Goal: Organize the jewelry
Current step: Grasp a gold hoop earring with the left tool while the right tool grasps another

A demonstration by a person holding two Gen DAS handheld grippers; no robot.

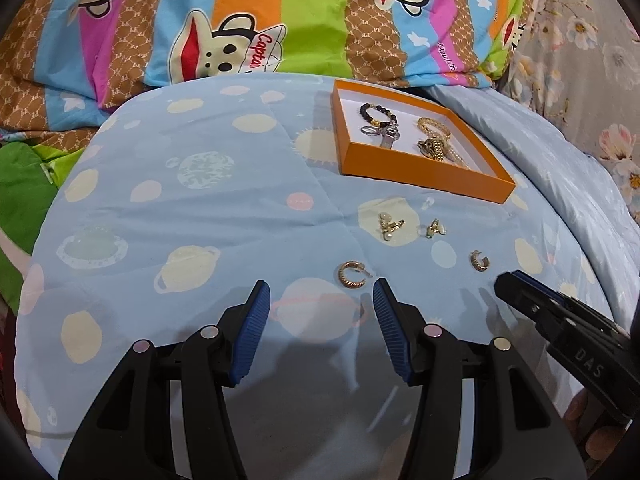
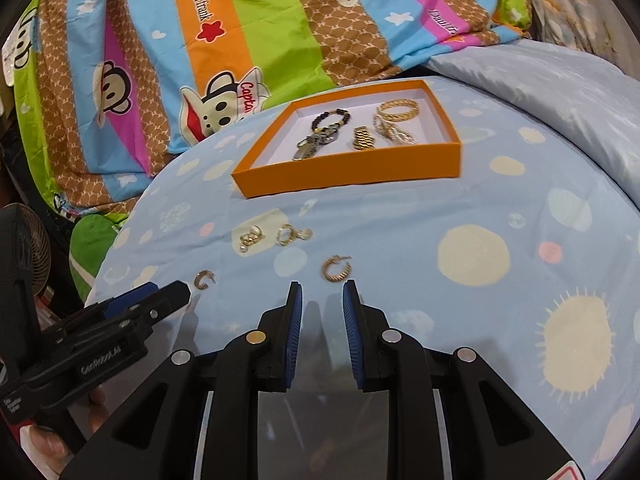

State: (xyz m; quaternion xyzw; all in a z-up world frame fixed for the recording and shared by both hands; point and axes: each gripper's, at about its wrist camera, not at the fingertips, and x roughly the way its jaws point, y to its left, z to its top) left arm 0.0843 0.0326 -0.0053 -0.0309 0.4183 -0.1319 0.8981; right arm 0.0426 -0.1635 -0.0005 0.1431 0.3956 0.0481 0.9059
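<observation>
An orange box point(image 1: 424, 176) point(image 2: 348, 170) lies on the blue planet-print quilt point(image 1: 200, 208) and holds a dark bead bracelet point(image 2: 332, 118), a silver piece and gold chains point(image 2: 396, 110). In front of it lie two pearl earrings point(image 1: 390, 226) point(image 1: 434, 227) and two gold hoop earrings. My left gripper point(image 1: 320, 292) is open and empty, with the left hoop point(image 1: 354, 275) point(image 2: 204, 279) just beyond its right finger. My right gripper point(image 2: 323, 286) point(image 1: 506, 282) stands narrowly open with nothing between its pads, and the right hoop point(image 2: 336, 269) point(image 1: 479, 260) is just ahead of it.
A striped monkey-print duvet point(image 1: 240, 20) is heaped behind the quilt. A floral sheet point(image 1: 592, 80) lies at the right and a green cloth point(image 1: 20, 200) at the left. A small fan point(image 2: 24, 248) stands off the bed's left side. A person's hand point(image 2: 44, 444) holds the left gripper point(image 2: 176, 292).
</observation>
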